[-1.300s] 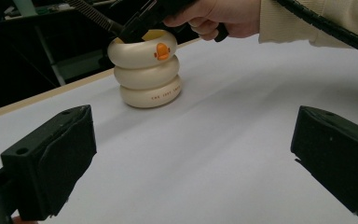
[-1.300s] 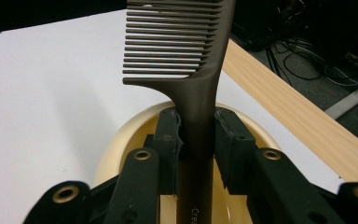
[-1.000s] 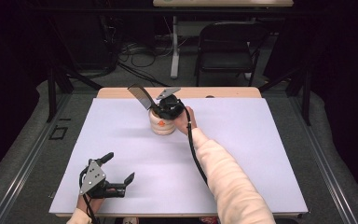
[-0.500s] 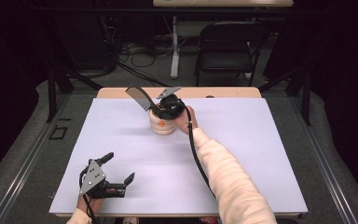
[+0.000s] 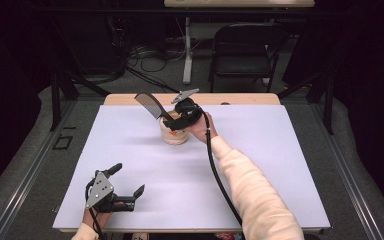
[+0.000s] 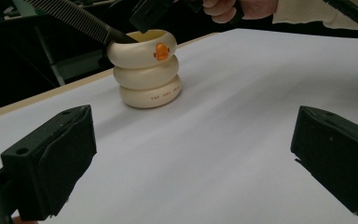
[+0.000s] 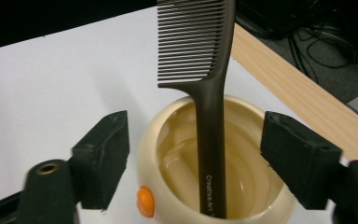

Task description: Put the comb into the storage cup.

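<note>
Comb: the dark comb stands with its handle inside the cream holder, teeth end up, leaning on the rim
Holder: it stands on the white table, near the far edge
Right gripper: the right gripper is just above the holder; its jaws have just been opening and stand spread on both sides of the comb handle, not touching it
Left gripper: the left gripper is at the near edge, well apart from the holder, jaws spread, nothing between them

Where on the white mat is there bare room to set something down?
The mat is bare right of the sleeve, and between the cream holder and the left gripper. It is crowded only at the holder, where the comb leans out under the right gripper.
</note>
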Demonstrator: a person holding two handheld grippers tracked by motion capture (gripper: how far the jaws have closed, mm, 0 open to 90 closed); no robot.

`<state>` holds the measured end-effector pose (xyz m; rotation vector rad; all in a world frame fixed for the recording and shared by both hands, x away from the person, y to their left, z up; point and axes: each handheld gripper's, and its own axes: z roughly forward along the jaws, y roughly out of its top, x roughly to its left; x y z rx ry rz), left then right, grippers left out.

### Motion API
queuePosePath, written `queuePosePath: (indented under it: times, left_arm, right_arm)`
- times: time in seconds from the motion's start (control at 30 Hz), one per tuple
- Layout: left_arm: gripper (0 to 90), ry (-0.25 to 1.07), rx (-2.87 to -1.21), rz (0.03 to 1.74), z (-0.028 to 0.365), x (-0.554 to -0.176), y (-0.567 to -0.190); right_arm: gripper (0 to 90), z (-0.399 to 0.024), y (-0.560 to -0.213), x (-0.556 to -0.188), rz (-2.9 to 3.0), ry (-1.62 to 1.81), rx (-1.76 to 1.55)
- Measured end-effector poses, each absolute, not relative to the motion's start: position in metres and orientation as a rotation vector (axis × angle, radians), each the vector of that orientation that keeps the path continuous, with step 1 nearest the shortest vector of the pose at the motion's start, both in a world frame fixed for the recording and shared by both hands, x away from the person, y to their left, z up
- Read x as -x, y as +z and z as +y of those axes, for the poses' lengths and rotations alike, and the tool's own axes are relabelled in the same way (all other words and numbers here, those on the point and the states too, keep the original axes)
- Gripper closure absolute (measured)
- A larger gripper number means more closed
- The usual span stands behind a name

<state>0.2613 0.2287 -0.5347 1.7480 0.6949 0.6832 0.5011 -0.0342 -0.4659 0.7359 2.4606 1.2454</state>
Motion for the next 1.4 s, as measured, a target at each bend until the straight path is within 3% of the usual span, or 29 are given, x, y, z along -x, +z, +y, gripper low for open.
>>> queuePosePath:
  times: [0.1, 0.67, 1.4]
  left_arm:
    - [0.1, 0.684, -1.748, 0.694, 0.228, -0.261, -0.535]
    - [0.1, 0.686, -1.752, 0.693, 0.229, -0.260, -0.534]
    - [0.1, 0.687, -1.752, 0.696, 0.229, -0.259, -0.535]
  right_arm:
    - [15.2, -0.037, -0.461, -0.497, 2.486, 1.244, -0.731]
    - [4.7, -0.054, -0.445, -0.474, 2.567, 1.212, -0.682]
    - [0.0, -0.102, -0.458, -0.434, 2.645, 1.150, -0.702]
